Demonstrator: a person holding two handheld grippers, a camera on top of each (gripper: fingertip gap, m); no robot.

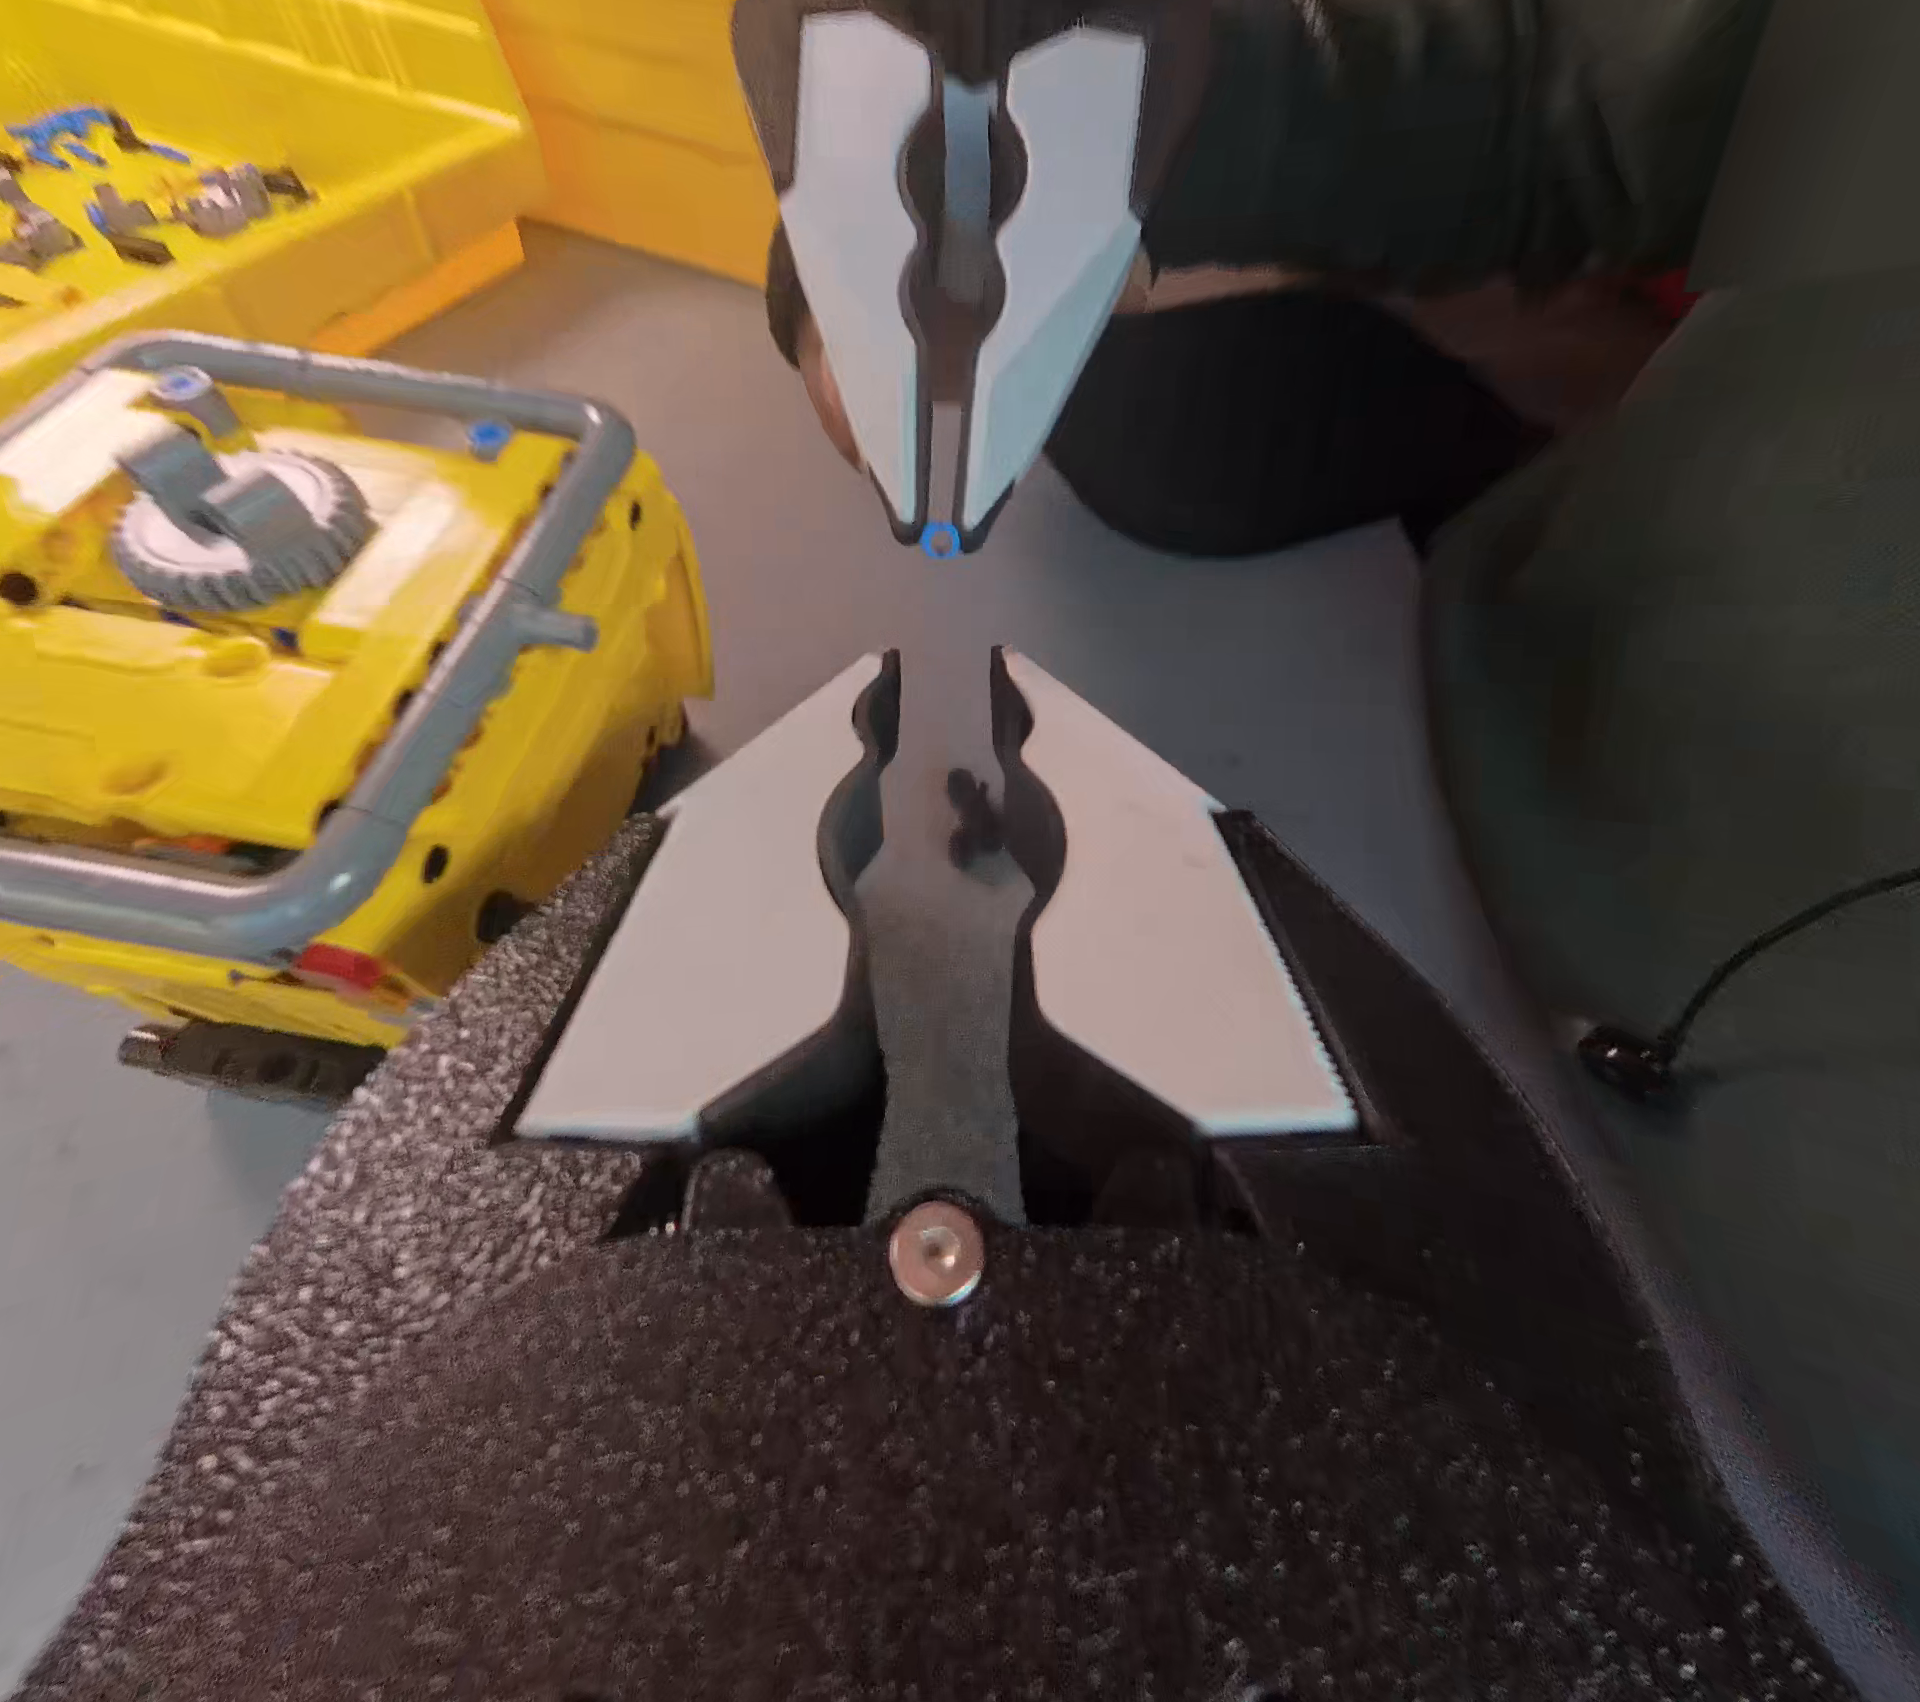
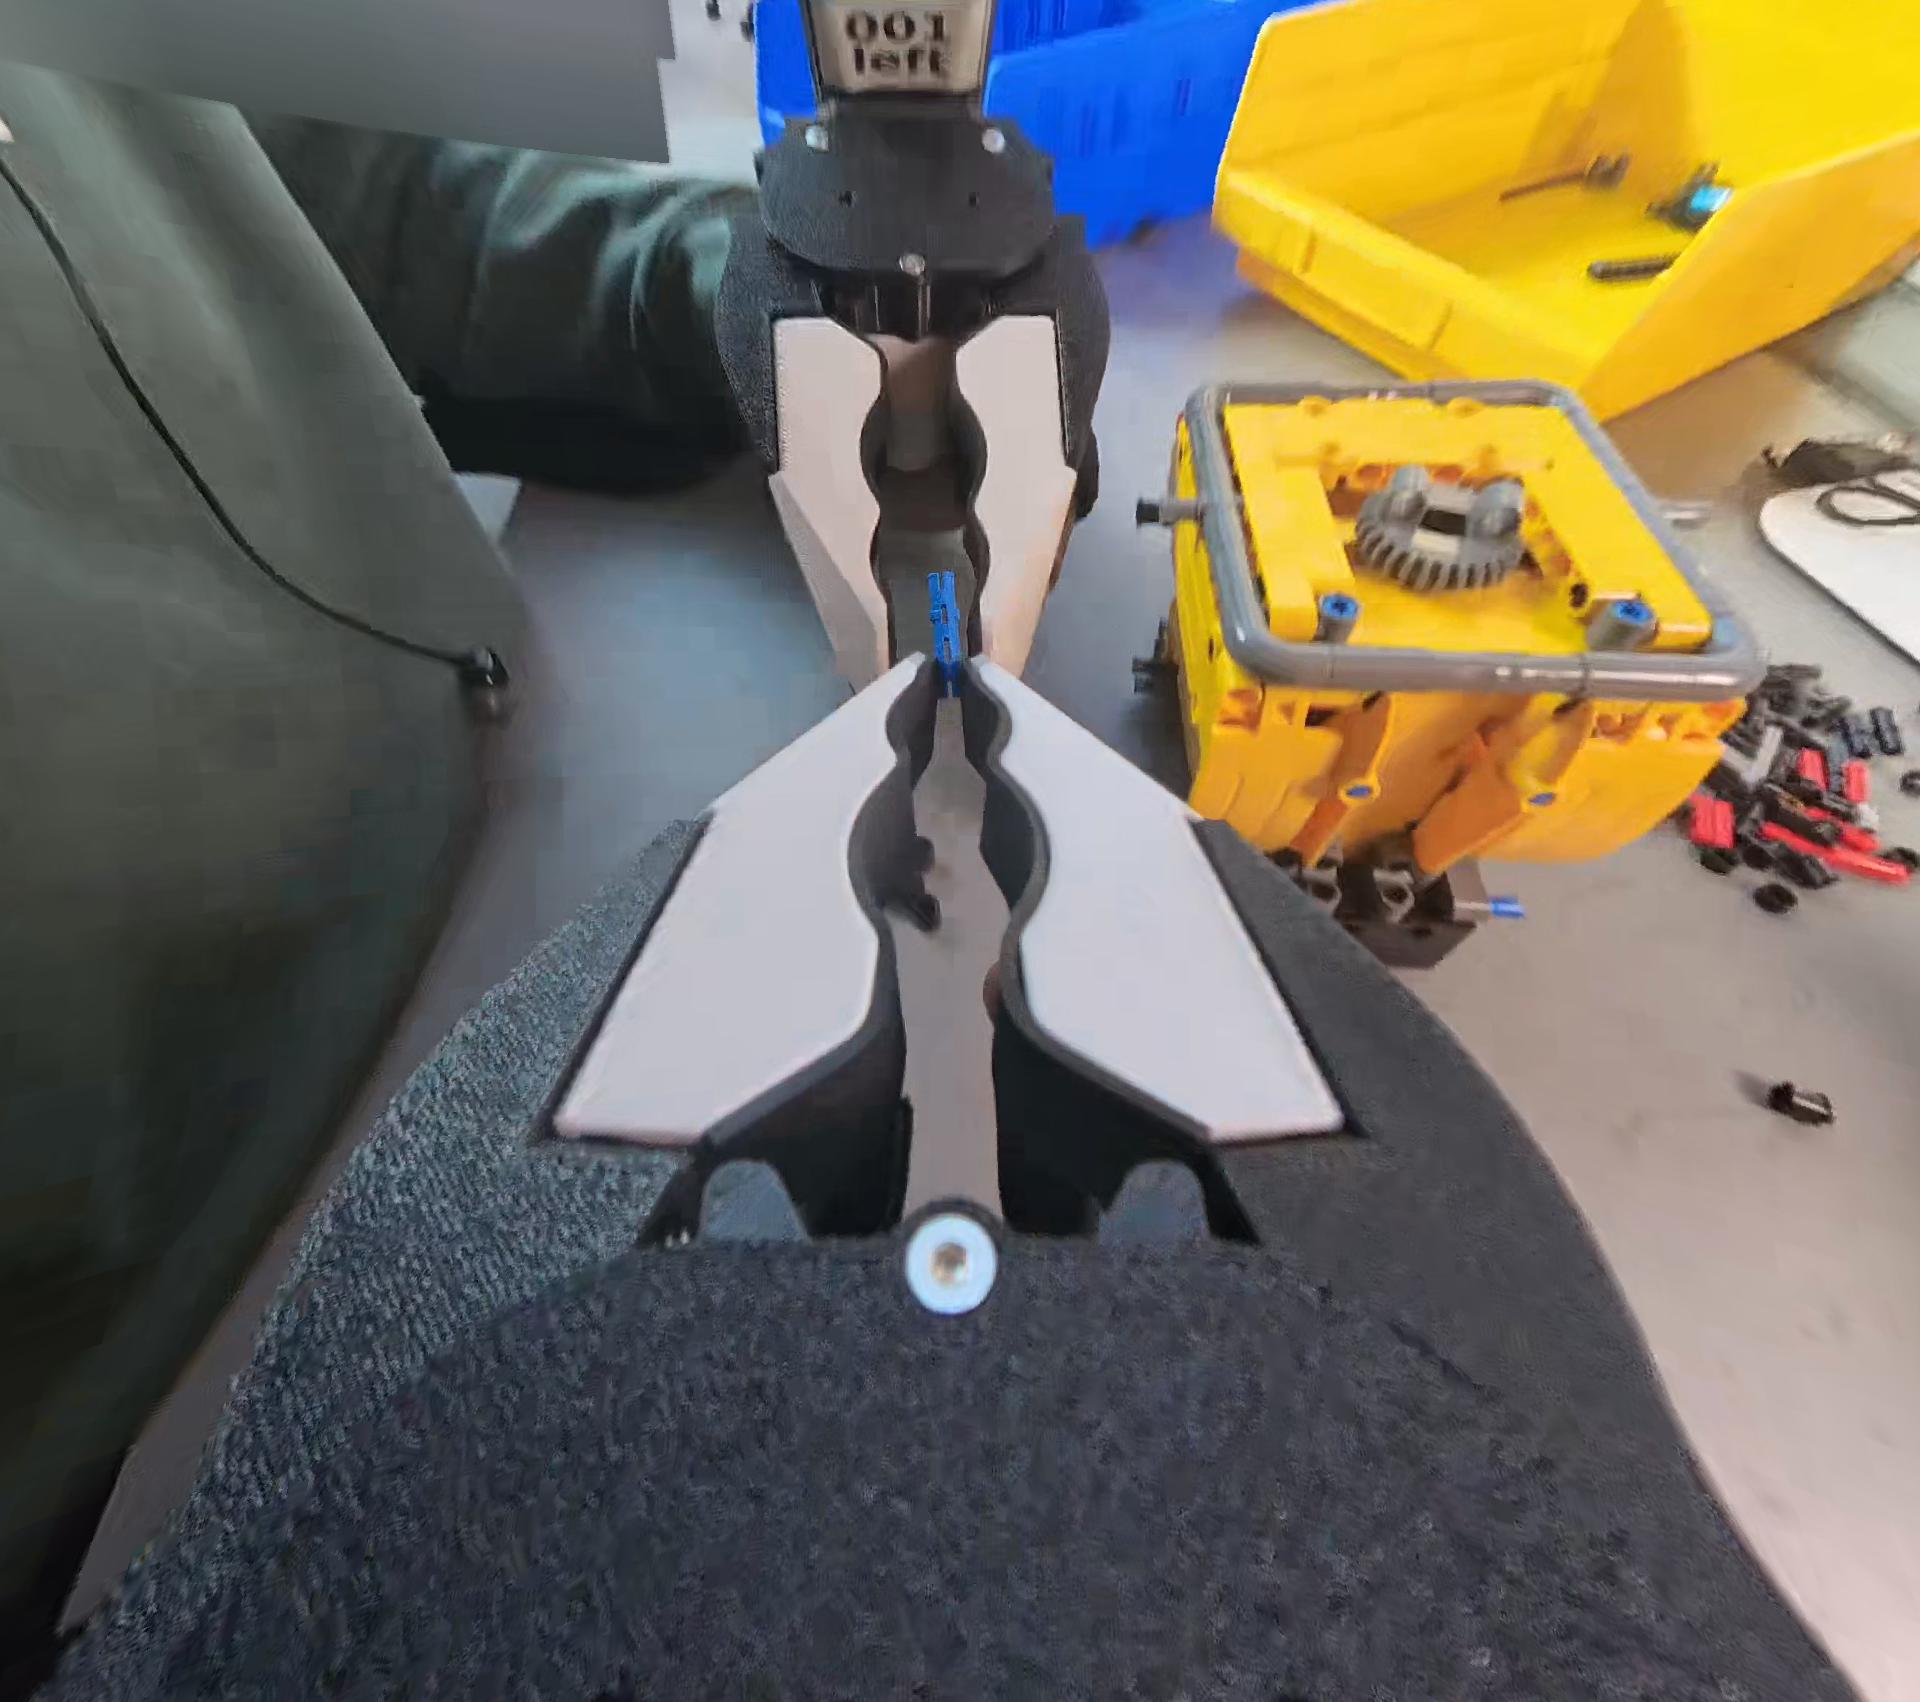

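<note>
My right gripper (image 2: 948, 670) is shut on a small blue pin (image 2: 943, 629) at its fingertips. In the left wrist view it faces me (image 1: 940, 532), with the pin (image 1: 940, 543) seen end-on. My left gripper (image 1: 945, 653) is open and empty. It points tip to tip at the right gripper, just short of the pin. Its fingers (image 2: 831, 489) show beyond the pin in the right wrist view. A small black piece (image 1: 971, 811) lies on the grey table under the left fingers. A yellow brick model (image 2: 1455, 613) with a grey gear (image 2: 1439, 535) on top stands beside both grippers.
Yellow bins (image 1: 260, 94) holding small parts stand behind the model (image 1: 312, 665). An open yellow bin (image 2: 1558, 146) and a blue bin (image 2: 1143, 42) are farther back. A pile of red and black parts (image 2: 1808, 779) lies by the model. A person's dark sleeve (image 1: 1455, 94) and a black cable (image 1: 1662, 1029) lie alongside. Left and right tips are no more than a few centimetres apart. Between my left fingertips and the small black piece (image 1: 971, 811) there is roughly 6 centimetres.
</note>
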